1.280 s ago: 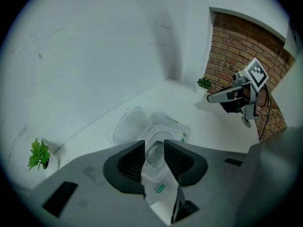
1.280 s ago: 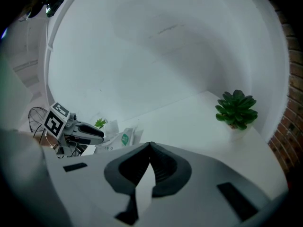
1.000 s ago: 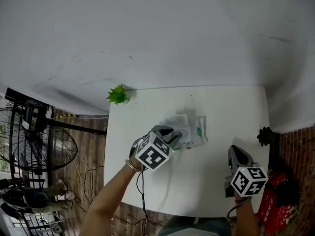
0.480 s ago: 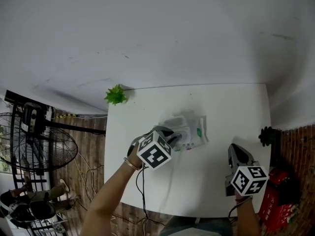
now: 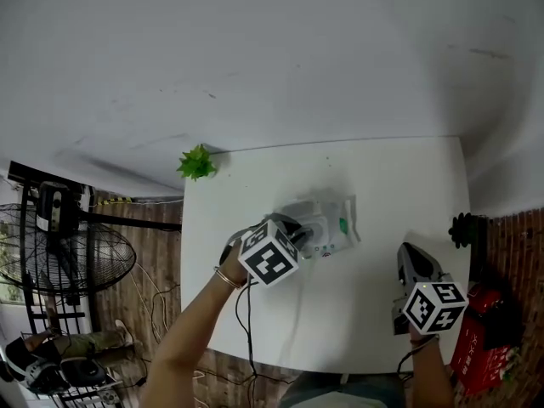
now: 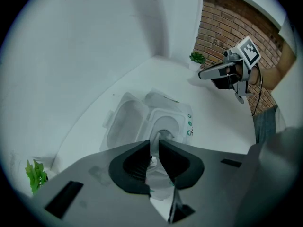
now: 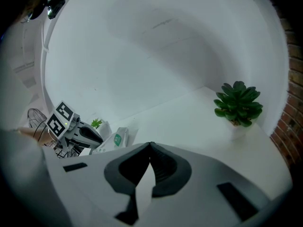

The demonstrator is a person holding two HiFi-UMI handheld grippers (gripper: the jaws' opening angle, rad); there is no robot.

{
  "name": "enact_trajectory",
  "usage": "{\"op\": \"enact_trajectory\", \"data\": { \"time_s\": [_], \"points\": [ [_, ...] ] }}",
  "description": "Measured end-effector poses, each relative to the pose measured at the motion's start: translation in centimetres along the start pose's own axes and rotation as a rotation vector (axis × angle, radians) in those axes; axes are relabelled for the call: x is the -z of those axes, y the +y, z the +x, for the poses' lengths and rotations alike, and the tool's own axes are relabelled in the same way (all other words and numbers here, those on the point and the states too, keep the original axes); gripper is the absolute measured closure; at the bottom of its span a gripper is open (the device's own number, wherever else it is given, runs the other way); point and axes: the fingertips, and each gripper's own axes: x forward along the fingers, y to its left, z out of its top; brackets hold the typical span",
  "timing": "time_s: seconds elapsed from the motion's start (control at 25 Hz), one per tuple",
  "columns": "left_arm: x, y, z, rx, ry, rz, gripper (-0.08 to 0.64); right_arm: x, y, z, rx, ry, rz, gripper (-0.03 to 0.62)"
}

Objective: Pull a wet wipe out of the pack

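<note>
Head view: a white table (image 5: 374, 185) against a pale wall. The left gripper (image 5: 302, 233) points steeply down onto the wet wipe pack (image 5: 333, 226), which lies just under and beyond its tips. The right gripper (image 5: 408, 253) rests well off to the pack's right with nothing near its tips. A small green plant (image 5: 196, 163) stands at the far corner to the left gripper's left. A dark potted plant (image 5: 463, 228) sits just beyond the right gripper, and a fan (image 5: 72, 257) stands on the floor to the left. Compared with a second ago, the left gripper has tilted slightly over the same spot; the right gripper has stayed put.

Left gripper view: the pack's lid (image 6: 124, 122) is flipped open to the left of the jaws. The oval opening lies straight ahead, and a crumpled tuft of wet wipe (image 6: 164, 135) rises from it into the jaws. The jaws have just been closing and now stand at a narrow gap, pinching the wipe's tip. Nothing blocks them. A brick wall (image 6: 236, 27) rises far ahead, behind the right gripper.

Right gripper view: the jaws are pressed together and empty. The potted plant stands ahead to the right; the pack and left gripper sit far to the left.
</note>
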Motion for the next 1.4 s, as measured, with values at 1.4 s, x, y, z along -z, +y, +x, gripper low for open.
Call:
{"op": "enact_trajectory", "data": {
  "time_s": [1.4],
  "points": [
    [0.1, -0.3, 0.6, -0.03, 0.015, 0.027, 0.549, -1.0, -0.4, -0.3, 0.028, -0.026, 0.02, 0.591]
  ]
}}
